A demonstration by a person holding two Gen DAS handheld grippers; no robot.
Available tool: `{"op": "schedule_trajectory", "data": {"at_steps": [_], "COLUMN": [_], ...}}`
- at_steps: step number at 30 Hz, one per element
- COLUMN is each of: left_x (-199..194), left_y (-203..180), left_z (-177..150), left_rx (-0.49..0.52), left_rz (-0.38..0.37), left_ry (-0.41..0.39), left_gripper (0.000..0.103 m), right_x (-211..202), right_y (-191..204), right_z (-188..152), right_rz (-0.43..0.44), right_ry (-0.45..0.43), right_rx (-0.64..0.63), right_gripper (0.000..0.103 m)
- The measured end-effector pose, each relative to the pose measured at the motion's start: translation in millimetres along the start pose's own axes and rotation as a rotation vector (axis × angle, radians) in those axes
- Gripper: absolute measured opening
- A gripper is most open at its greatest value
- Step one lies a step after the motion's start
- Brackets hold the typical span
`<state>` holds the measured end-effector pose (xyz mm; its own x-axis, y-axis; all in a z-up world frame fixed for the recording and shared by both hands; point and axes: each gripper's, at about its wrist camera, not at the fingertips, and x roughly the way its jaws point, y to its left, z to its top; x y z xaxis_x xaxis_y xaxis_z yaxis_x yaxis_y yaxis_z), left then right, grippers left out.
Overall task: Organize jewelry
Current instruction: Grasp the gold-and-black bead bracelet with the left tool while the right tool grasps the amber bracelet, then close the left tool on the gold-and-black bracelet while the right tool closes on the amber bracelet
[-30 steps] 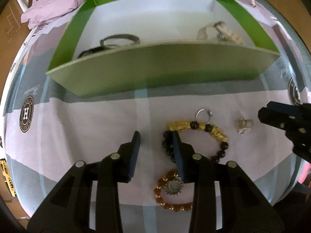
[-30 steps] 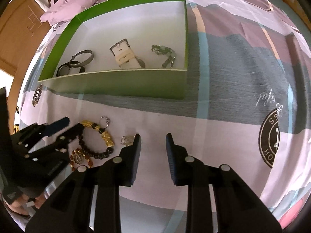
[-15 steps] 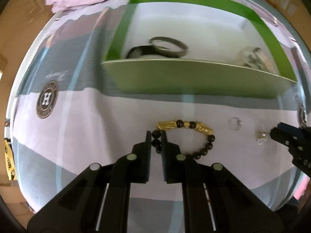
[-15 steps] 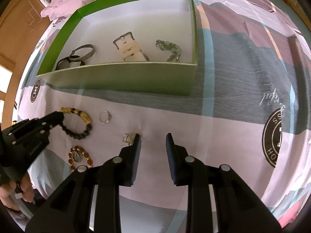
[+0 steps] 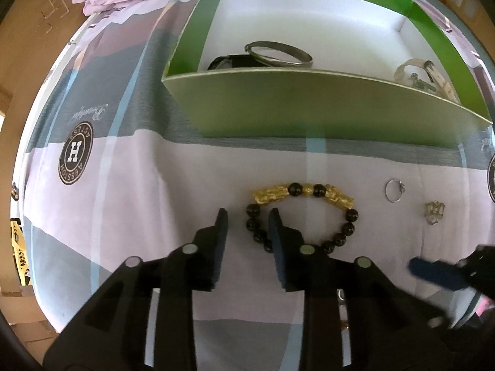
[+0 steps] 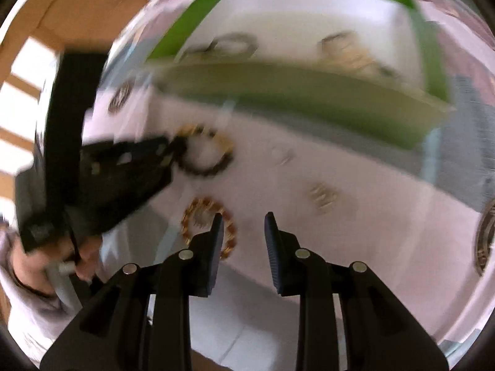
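Four loose pieces lie on the bedsheet (image 5: pixel 130 216) near the green box (image 5: pixel 309 108). Left hand-held gripper (image 5: pixel 247 219), jaws apart, straddles the black-and-gold bead bracelet (image 5: pixel 304 213): pick-up step. Next: close on the black beads, carry to the box. Right hand-held gripper (image 6: pixel 243 222) open, empty.

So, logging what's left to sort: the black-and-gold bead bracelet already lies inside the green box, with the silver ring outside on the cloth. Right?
Not quite. The black-and-gold bead bracelet lies outside the green box, on the cloth, as the left wrist view shows. The silver ring is on the cloth too.
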<state>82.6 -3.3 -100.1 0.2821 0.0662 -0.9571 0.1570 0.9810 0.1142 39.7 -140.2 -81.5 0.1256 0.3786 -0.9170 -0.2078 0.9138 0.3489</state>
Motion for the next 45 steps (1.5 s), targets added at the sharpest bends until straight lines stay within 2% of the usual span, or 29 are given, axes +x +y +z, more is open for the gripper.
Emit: {"op": "schedule_trajectory", "data": {"at_steps": [3, 6, 7, 8, 9, 11, 13, 16, 22, 26, 33, 35, 37, 41, 45], "left_x": [2, 4, 3, 3, 2, -1, -4, -18, -18, -15, -8, -8, -8, -5, -2], "left_y": [-1, 0, 1, 1, 2, 5, 13, 11, 11, 9, 6, 6, 6, 3, 0], "left_z": [2, 1, 1, 0, 0, -1, 2, -1, 1, 0, -5, -4, -4, -4, -4], "left_rx": [0.002, 0.008, 0.006, 0.003, 0.002, -0.008, -0.015, -0.007, -0.012, 0.002, 0.023, 0.019, 0.017, 0.026, 0.045], "left_rz": [0.01, 0.012, 0.003, -0.011, -0.016, -0.023, -0.031, -0.043, -0.045, -0.046, -0.029, -0.031, -0.029, -0.021, -0.012], "left_ry": [-0.002, -0.008, -0.008, -0.007, -0.006, -0.007, -0.02, -0.052, -0.052, -0.046, -0.034, -0.033, -0.033, -0.031, -0.035], "left_gripper": [0.034, 0.034, 0.03, 0.021, 0.018, 0.011, 0.009, 0.008, 0.008, 0.008, 0.01, 0.01, 0.013, 0.019, 0.019], "right_x": [22, 30, 30, 28, 27, 18, 5, -28, -70, -72, -50, -43, -41, -41, -27], "right_y": [11, 17, 19, 19, 17, 8, -4, -19, -39, -57, -87, -96, -102, -105, -98], "right_z": [-2, -3, -3, -3, -3, 0, 2, 3, 6, 2, -6, -8, -9, -10, -7], "right_rz": [-0.06, -0.101, -0.117, -0.14, -0.157, -0.18, -0.173, -0.071, 0.006, -0.039, -0.162, -0.197, -0.256, -0.266, -0.286], "right_ry": [0.043, 0.041, 0.038, 0.035, 0.033, 0.024, -0.001, -0.077, -0.191, -0.178, -0.094, -0.069, -0.066, -0.074, -0.052], "right_rx": [-0.036, -0.061, -0.07, -0.07, -0.065, -0.047, -0.017, 0.014, 0.061, 0.112, 0.206, 0.227, 0.24, 0.24, 0.219], "right_gripper": [0.028, 0.028, 0.019, 0.012, 0.007, 0.007, 0.007, 0.007, 0.007, 0.007, 0.007, 0.013, 0.032, 0.036, 0.037]}}
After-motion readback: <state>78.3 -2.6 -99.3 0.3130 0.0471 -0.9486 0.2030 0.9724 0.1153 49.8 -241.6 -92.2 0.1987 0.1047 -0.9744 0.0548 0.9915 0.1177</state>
